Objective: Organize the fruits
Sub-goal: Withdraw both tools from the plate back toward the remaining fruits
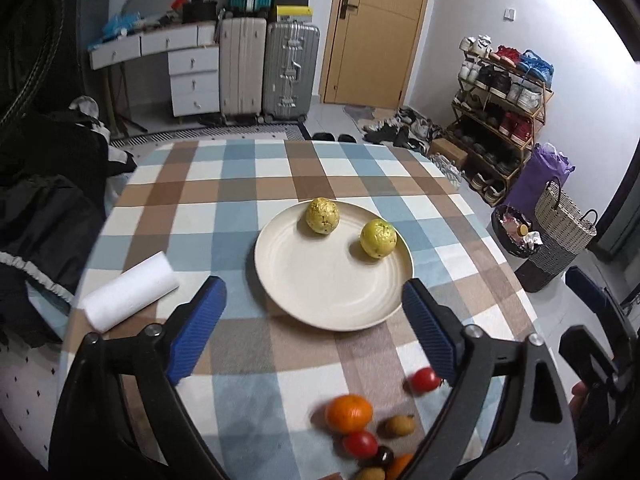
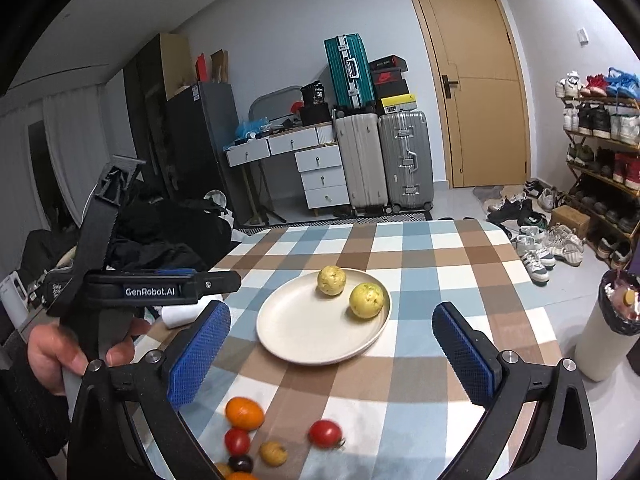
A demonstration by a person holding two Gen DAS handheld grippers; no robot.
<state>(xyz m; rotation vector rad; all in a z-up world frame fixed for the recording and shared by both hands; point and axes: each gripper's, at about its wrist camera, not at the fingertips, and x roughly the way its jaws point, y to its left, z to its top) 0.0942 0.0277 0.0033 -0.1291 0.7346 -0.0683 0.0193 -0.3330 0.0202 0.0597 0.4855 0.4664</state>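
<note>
1. Left wrist view: the left gripper (image 1: 314,328) is wide open w/ nothing in it. Its blue pads (image 1: 199,326) sit low in the frame, one each side of the plate's near rim, not touching it.
2. The cream plate (image 1: 320,304) sits mid frame on the checked table (image 1: 224,184). Two yellow-green fruits are on it: one (image 1: 322,215) at the top rim, one (image 1: 378,238) at the right rim, a bit apart.
3. More fruit waits at the bottom of the frame, near the right finger: an orange (image 1: 349,413), two red tomatoes (image 1: 425,380), small brown ones. It's blurry there.
4. A white roll (image 1: 128,290) lies at the left, off the plate.
5. Right wrist view: the right gripper (image 2: 330,354) is open wide too, empty. The plate (image 2: 304,332) is between and just past its pads, both yellow fruits on its right part.
6. The loose pile is bottom left: orange (image 2: 244,413), tomatoes (image 2: 325,433), a dark one (image 2: 240,463).
7. A hand (image 2: 76,344) at the left holds the other gripper.
8. Step, I think: two fruits done, both hands free, so it's between picks.
9. Next: go down to the pile, close softly on one round fruit so it won't roll, then carry it to a bare spot on the plate.
</note>
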